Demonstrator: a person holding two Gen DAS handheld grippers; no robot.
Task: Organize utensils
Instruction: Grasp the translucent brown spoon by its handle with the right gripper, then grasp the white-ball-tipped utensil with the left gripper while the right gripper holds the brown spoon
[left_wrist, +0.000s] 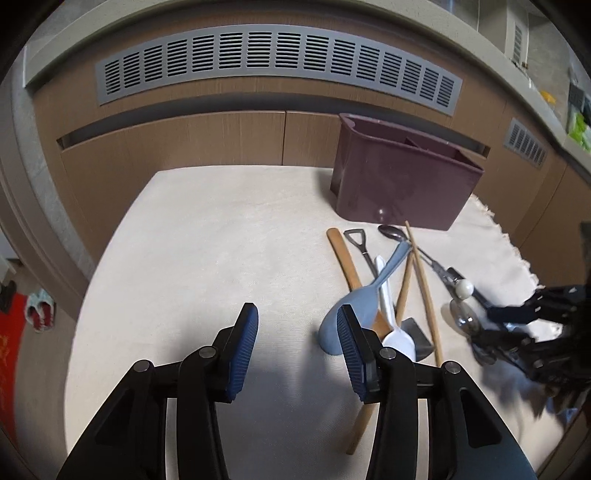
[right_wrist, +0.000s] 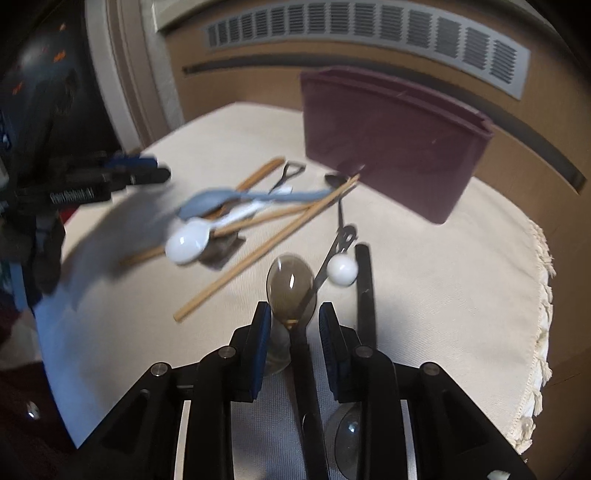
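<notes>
While the utensils lie in a loose heap on the cream cloth of the bench (left_wrist: 221, 258), the right gripper (right_wrist: 291, 328) sits low over the near end of the pile, jaws parted a moderate way, straddling a dark handle (right_wrist: 301, 354) that runs straight back between the fingers. Nothing looks clamped; blur leaves contact unclear. Just ahead of the fingertips lies a glossy metal spoon (right_wrist: 286, 284), bowl up, and beside it a thin tool with a white ball (right_wrist: 342, 270). This handle's long axis lines up with the gripper, so closing should catch it across its width.

Farther off, the maroon plastic holder (right_wrist: 388, 147) stands upright beyond the pile, its divided top visible from the left wrist view. The left gripper (left_wrist: 299, 325) hovers wide open and empty, with the pile to its right: a pale blue plastic spoon (left_wrist: 351, 314), a white spoon (left_wrist: 397, 339), wooden chopsticks (left_wrist: 424, 288) and a flat wooden paddle (left_wrist: 345, 262), all pointing roughly toward the holder. My judgement: the right hand is nearer the metal pieces.
</notes>
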